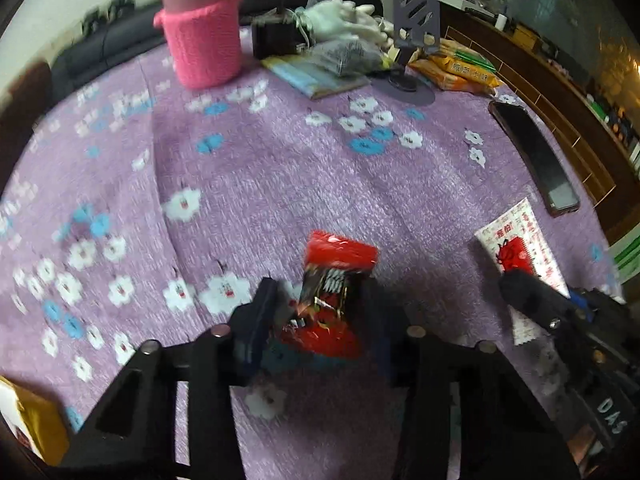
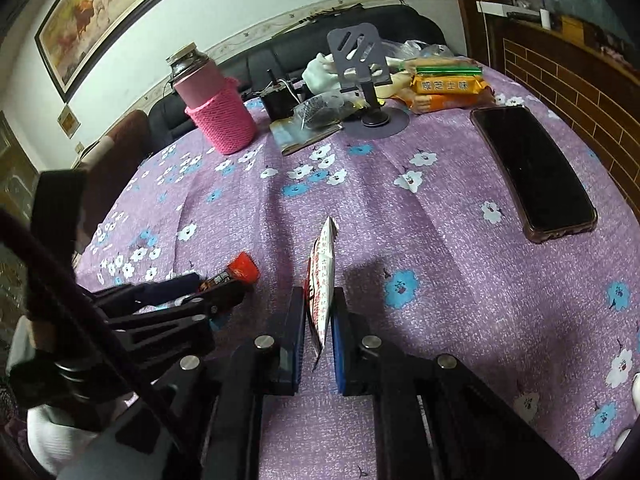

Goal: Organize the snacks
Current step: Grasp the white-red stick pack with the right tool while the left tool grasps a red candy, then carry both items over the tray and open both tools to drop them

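My left gripper (image 1: 320, 300) is shut on a red and black snack packet (image 1: 334, 280) and holds it just above the purple flowered tablecloth (image 1: 280, 168). My right gripper (image 2: 320, 304) is shut on a white and red snack packet (image 2: 322, 276), held edge-on. That white packet also shows in the left wrist view (image 1: 516, 240), with the right gripper (image 1: 524, 292) at the right. The left gripper (image 2: 216, 292) with the red packet (image 2: 236, 274) shows at the left of the right wrist view. Orange cracker packs (image 2: 444, 90) lie at the table's back.
At the back stand a flask in a pink knitted sleeve (image 2: 218, 118), a grey phone stand (image 2: 366, 80), plastic bags (image 2: 320, 110) and a small black box (image 2: 276, 102). A dark phone (image 2: 532, 168) lies at the right. A yellow box (image 1: 32, 424) sits at the near left edge.
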Tool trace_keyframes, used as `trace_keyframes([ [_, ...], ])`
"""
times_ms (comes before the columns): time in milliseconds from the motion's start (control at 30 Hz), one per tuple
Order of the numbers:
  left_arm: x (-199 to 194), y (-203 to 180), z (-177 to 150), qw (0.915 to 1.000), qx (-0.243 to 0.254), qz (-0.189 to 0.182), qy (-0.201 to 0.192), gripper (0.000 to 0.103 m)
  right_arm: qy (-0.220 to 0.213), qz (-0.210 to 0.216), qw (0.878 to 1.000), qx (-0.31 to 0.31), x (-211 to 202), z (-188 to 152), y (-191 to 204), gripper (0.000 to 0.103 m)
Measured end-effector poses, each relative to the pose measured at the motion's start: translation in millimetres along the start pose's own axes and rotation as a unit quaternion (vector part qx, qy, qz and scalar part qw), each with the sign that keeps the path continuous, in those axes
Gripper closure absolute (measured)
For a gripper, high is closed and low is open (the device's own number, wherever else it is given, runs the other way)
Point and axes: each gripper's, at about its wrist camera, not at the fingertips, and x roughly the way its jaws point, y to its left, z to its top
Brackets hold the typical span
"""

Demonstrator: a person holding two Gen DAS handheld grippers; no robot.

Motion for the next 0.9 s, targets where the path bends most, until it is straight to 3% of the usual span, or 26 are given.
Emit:
trace_keyframes([
  [133,-2,1,-4,0.9999,0.004,0.004,-0.009,0.074,0.003,-0.003,1.000,0.005,2,-1,-1,0.093],
  [400,-34,22,-24,0.9986,-0.041,-0.008,-0.033,0.075,-0.007,0.000,1.000,-0.006,-2,-1,4,0.093],
  [667,-111,49,-74,0.9934,-0.077,-0.021,-0.082,0.075,-0.020,0.008,0.999,-0.032,-5,-9,20,0.093],
  [900,-181,86,-135,0.9794,-0.151,-0.036,-0.129,0.075,-0.036,0.022,0.996,-0.079,-12,-25,52,0.093],
])
